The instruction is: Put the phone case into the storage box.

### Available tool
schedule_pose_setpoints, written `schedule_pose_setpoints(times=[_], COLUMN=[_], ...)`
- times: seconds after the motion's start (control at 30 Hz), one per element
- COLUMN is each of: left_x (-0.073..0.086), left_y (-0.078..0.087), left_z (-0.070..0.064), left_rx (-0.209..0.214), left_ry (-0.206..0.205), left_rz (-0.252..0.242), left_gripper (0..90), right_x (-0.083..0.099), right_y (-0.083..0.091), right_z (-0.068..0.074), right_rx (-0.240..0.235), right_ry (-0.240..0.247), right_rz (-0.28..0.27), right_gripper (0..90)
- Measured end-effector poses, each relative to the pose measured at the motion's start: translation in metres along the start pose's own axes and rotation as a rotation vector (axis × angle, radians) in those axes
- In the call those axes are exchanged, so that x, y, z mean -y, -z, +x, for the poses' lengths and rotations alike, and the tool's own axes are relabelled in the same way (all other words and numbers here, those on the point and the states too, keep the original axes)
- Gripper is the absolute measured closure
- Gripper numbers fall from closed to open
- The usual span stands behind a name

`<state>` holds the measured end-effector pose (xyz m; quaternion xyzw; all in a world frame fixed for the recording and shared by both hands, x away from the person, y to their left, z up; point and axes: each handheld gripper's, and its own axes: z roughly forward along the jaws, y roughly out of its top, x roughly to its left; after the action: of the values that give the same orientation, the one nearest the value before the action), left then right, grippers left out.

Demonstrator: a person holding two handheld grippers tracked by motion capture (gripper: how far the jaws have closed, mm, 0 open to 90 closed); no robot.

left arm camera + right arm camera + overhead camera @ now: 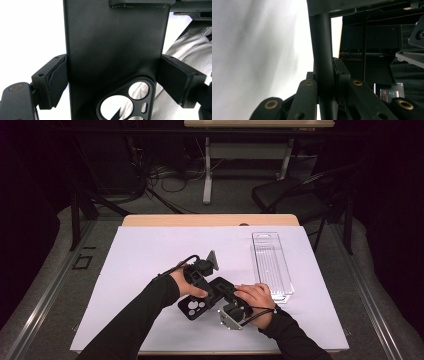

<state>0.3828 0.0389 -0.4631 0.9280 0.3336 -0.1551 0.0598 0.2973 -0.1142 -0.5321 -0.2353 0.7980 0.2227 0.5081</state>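
White mat; both jaws clamp phone case.

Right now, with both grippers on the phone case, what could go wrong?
1. The left gripper clamps the phone case only by its thin side edges; a twist could make it slip out.
2. The right gripper pinches one edge, so pulling against the left could bend the case.
3. The clear plastic box lies beside the right hand and could be knocked.
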Motion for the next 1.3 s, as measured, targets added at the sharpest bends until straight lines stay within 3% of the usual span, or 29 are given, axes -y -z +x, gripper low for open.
schedule_pose_setpoints(times=[0.7, 1.3], left_x=[-0.0003, 0.0015], left_y=[-0.0007, 0.0020], left_z=[-0.0006, 0.0005], left_rx=[-0.003, 0.019], left_ry=[0.000, 0.012], left_rz=[0.004, -0.031], left_gripper=[13.6, 12.8], right_x=[-0.0015, -0.0004], right_y=[0.0004, 0.0018], right_z=[0.0017, 0.0001], right_rx=[-0.003, 0.010], right_ry=[0.023, 0.017], right_rz=[0.011, 0.017], right_gripper=[84.4, 84.9])
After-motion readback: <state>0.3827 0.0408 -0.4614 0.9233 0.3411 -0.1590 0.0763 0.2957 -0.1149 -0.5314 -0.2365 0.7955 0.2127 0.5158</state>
